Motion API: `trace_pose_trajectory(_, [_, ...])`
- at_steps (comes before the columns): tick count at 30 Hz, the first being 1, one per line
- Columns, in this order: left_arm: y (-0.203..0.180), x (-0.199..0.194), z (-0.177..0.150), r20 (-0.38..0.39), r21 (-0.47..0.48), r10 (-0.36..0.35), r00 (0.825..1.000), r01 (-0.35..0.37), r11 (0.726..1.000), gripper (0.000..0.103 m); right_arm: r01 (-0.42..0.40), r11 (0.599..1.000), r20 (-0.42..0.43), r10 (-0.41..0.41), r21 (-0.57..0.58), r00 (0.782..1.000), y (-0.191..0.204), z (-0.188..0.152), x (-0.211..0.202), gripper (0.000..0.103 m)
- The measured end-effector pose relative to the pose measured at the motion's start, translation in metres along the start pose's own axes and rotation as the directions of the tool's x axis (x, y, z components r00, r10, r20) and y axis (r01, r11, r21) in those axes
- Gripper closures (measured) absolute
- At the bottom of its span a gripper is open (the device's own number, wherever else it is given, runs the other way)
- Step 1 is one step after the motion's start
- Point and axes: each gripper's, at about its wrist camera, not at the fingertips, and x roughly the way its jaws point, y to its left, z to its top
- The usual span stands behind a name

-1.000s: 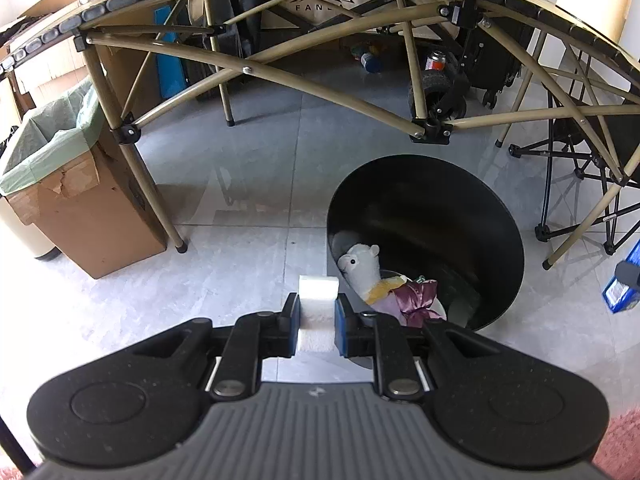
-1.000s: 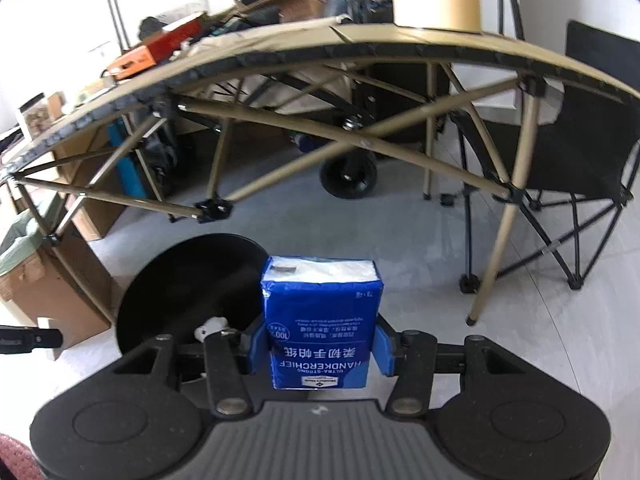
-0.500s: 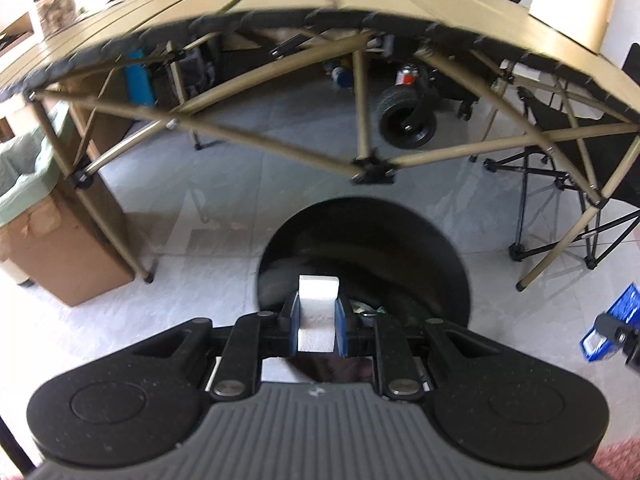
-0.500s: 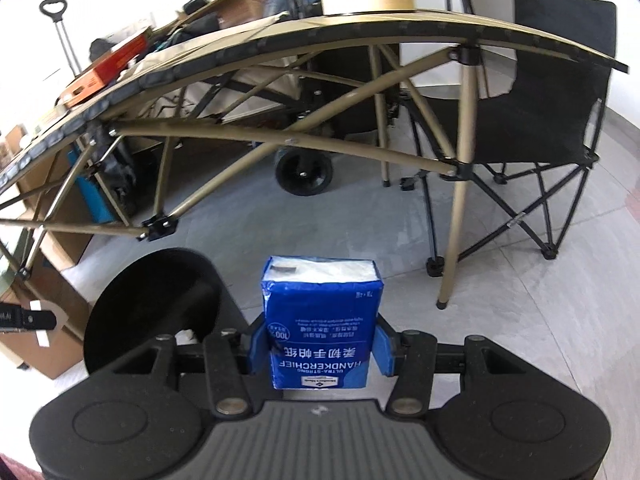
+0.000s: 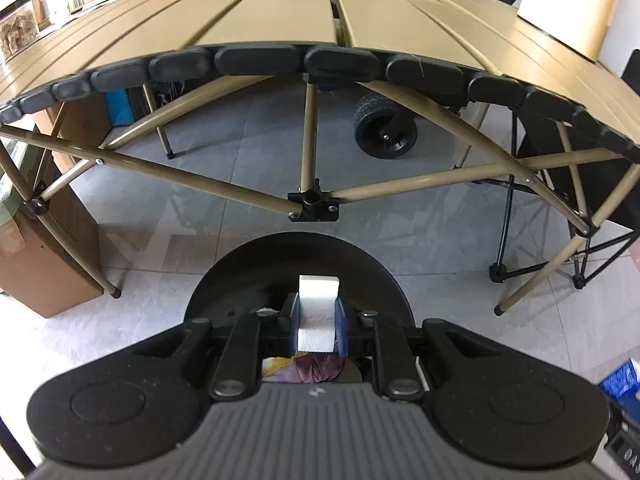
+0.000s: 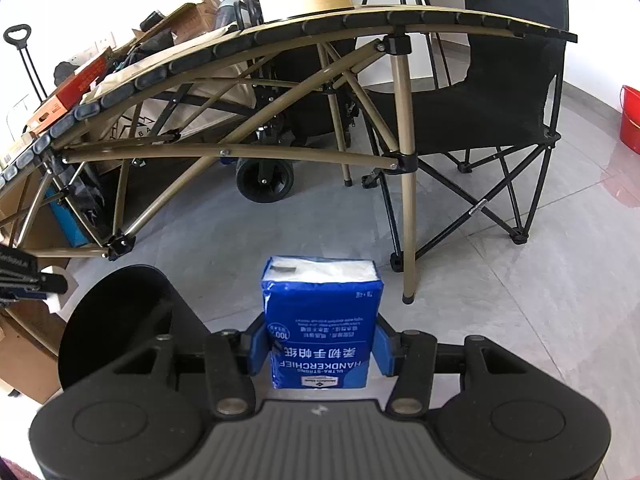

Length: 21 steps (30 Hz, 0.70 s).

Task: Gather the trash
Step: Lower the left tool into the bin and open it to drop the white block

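We hold a white foam block [image 5: 318,308] pinched in our left claw [image 5: 318,322] over the black bin [image 5: 240,276], best released squarely above it, while our right claw [image 6: 318,350] grips a blue tissue pack [image 6: 322,320] beside it.

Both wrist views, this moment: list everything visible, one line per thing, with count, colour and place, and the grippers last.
Folding table: one, tan slats, black end caps, tan legs; fills the upper left-wrist view.
Round bin: one, black; on the floor below the left gripper, with yellow and purple scraps inside.
White block: one; between the left gripper's pads.
Tissue pack: one, blue and white; between the right gripper's pads.
Folding chair: one, black; right of the table.
Wheel: one, black; under the table.
Cardboard box: one, brown; floor at left.
Bucket: one, red; far right edge.
Left gripper: black, blue pads; shut on the block.
Right gripper: black, blue pads; shut on the pack.
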Motion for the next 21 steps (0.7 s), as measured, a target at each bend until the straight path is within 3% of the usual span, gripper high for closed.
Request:
trace_pose_trajectory(11, [-0.002, 0.031, 0.001, -0.102, -0.067, 0.05, 0.993, -0.057, 0.996, 0.085, 0.029, 0.999, 0.007, -0.029, 0.014, 1.0, -0.01, -0.002, -0.001, 0.053])
trace_pose_trajectory(19, [-0.002, 0.037, 0.0, -0.117, -0.082, 0.073, 0.99, -0.083, 0.993, 0.084, 0.031, 0.999, 0.007, -0.031, 0.022, 0.999, -0.011, -0.002, -0.002, 0.053])
trace_pose_trajectory(20, [-0.002, 0.037, -0.001, -0.121, -0.084, 0.077, 0.99, -0.088, 0.993, 0.08, 0.031, 0.999, 0.007, -0.032, 0.023, 0.999, -0.011, -0.002, -0.002, 0.053])
trace_pose_trajectory(21, [-0.001, 0.037, 0.0, -0.127, -0.089, 0.078, 0.989, -0.09, 0.992, 0.059, 0.031, 0.999, 0.008, -0.031, 0.022, 0.999, -0.011, -0.002, -0.002, 0.053])
